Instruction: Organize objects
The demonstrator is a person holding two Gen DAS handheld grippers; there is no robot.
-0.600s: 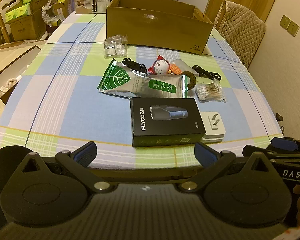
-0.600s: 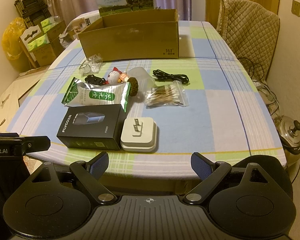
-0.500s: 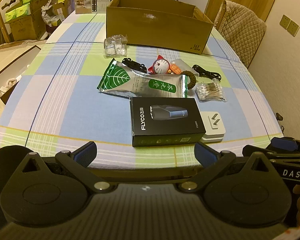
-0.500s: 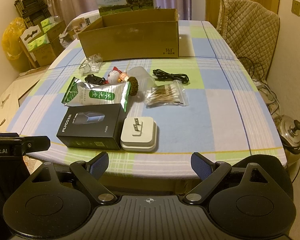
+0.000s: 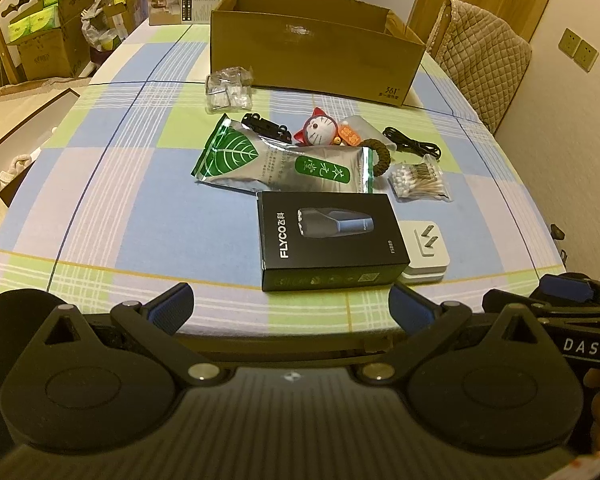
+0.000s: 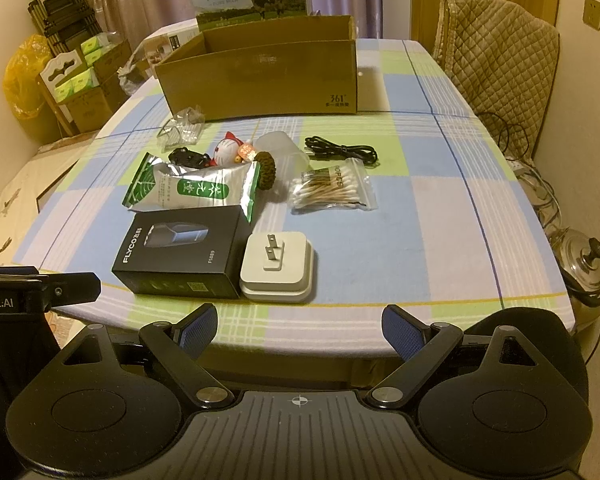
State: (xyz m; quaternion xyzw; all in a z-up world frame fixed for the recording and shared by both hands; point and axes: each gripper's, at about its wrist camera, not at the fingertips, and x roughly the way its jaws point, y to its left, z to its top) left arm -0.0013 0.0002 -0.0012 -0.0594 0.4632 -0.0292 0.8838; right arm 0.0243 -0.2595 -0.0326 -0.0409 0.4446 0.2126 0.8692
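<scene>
Nothing has moved since a moment ago. Both grippers hover at the table's near edge, fingers wide and empty. Black shaver box [image 5: 332,240] lies just ahead of the left gripper [image 5: 291,307], long axis crosswise; the right gripper [image 6: 299,330] faces the white plug [image 6: 277,266] beside it.

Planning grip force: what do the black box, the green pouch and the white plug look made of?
Black box: likely matte printed cardboard, sharp folded edges. Green pouch: shiny foil or plastic film, crinkled with glare. White plug: smooth hard plastic, apparently metal prongs.
</scene>
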